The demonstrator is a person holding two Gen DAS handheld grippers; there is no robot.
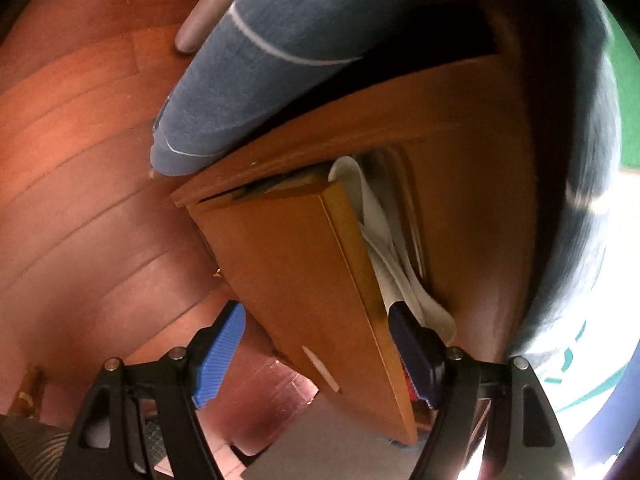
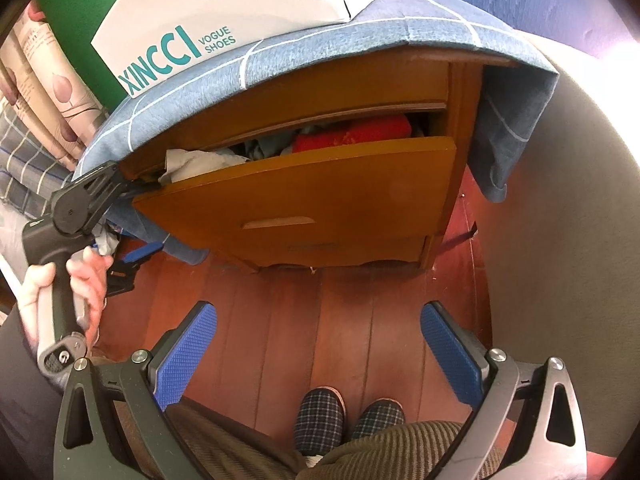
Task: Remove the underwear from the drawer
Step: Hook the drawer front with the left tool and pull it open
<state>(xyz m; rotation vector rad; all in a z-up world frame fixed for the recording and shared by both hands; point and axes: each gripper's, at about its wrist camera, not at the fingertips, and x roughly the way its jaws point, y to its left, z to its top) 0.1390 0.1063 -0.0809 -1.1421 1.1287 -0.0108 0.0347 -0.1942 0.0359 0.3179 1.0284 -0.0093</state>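
The top drawer (image 2: 320,184) of a wooden bedside cabinet stands partly pulled out. Inside lie a crumpled white garment (image 2: 192,164), a red one (image 2: 360,132) and some bluish cloth. My left gripper (image 1: 316,312) is open and straddles the drawer front (image 1: 304,240) at its end. One blue finger (image 1: 224,352) is outside the front; the other (image 1: 412,348) is inside, beside the white garment (image 1: 384,248). The right wrist view shows this left gripper (image 2: 160,214) at the drawer's left corner, held by a hand (image 2: 88,280). My right gripper (image 2: 320,308) hangs open over the floor, holding nothing.
A blue checked cloth (image 2: 320,40) drapes the cabinet top, with a white shoe box (image 2: 224,4) on it. A lower drawer (image 2: 320,246) is closed. The person's slippers (image 2: 320,416) stand on the wooden floor (image 2: 280,320). A grey rounded surface (image 2: 560,240) fills the right.
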